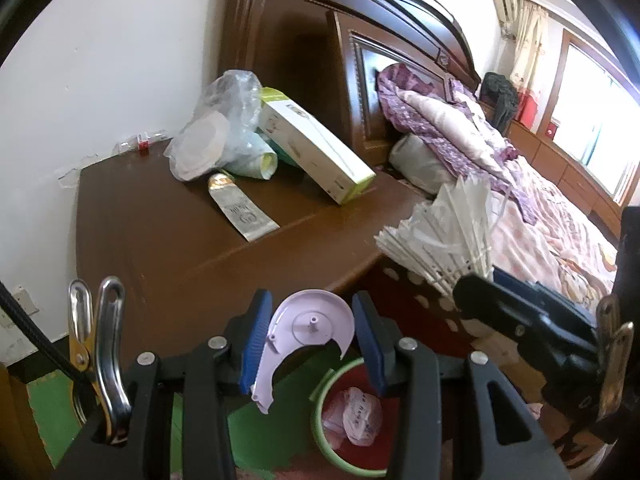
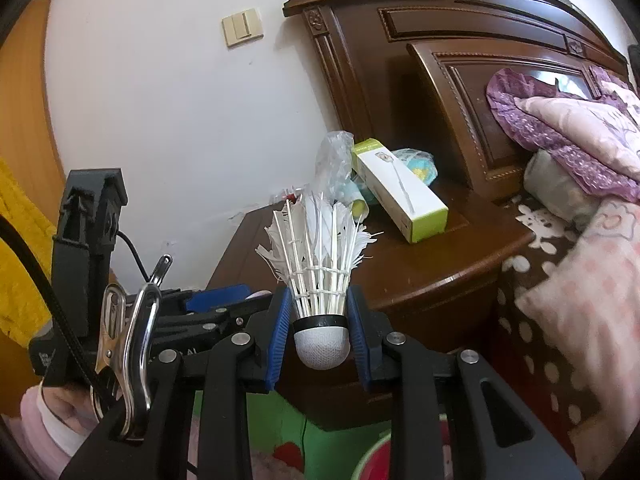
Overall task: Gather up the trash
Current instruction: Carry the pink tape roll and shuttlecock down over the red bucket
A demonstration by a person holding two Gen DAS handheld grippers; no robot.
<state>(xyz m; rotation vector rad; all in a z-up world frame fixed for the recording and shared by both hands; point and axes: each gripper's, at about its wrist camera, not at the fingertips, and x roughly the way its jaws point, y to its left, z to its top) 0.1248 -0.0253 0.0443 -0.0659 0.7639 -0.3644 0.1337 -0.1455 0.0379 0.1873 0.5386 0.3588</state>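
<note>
Right now, left claw point(image 1: 310, 344) clamped on lilac round plastic tape-dispenser shell point(image 1: 304, 340), held above green-rimmed red trash bin point(image 1: 320, 412) with crumpled wrapper inside. Right claw point(image 2: 320, 334) closed on white feather shuttlecock point(image 2: 320, 280), cork end nearest camera, near front edge of brown wooden desk point(image 2: 420, 272). On desk: white-green carton point(image 1: 316, 148), squeezed tube point(image 1: 240, 212), clear plastic bag point(image 1: 216, 136).

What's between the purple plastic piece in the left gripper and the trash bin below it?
Nothing visible. The purple plastic piece, held by the left gripper, hangs above and just left of the green-rimmed trash bin, whose open mouth shows only crumpled trash inside.
</note>
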